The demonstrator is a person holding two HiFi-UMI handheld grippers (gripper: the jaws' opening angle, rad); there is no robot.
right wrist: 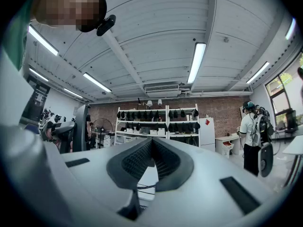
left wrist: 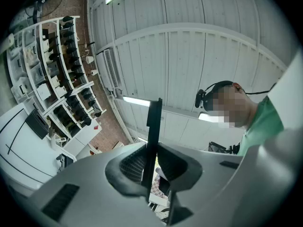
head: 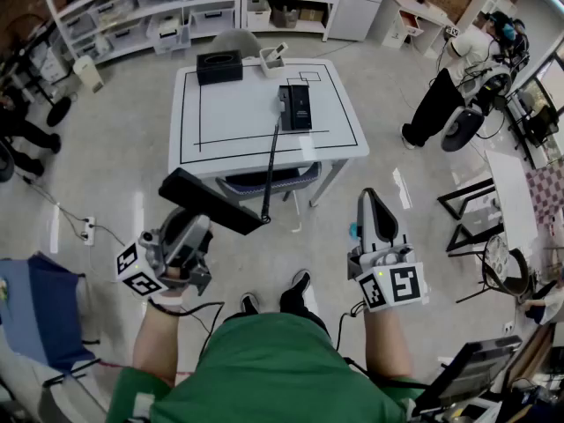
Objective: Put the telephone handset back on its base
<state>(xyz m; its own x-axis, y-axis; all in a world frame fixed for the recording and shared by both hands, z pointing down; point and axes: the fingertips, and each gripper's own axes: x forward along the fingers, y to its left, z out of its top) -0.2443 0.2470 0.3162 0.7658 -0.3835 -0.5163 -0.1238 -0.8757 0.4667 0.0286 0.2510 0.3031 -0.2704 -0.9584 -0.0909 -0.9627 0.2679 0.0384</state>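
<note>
We held the left tongs [head: 199, 222] clamped on the telephone handset [head: 211, 201], a flat black bar. It hung in the air well apart from the telephone base [head: 296, 108], to its left and on our side of it, past the near edge of the tabletop [head: 238, 117]. In the left gripper view the handset stood edge-on, pinched between the two ribbed pads. The marker cube [head: 137, 270] on these tongs carried black-and-white square patterns.

A black cord [head: 270, 166] ran from the handset's right end up to the base. The base lay flat on the white tabletop, which was marked with black lines. A black box [head: 218, 67] sat beyond the base to its left, and a white holder [head: 271, 60] sat just beyond it.

To the right of the base and nearer to us, the right tongs [head: 367, 199] pointed toward the tabletop. Their pads were closed together on nothing.
</note>
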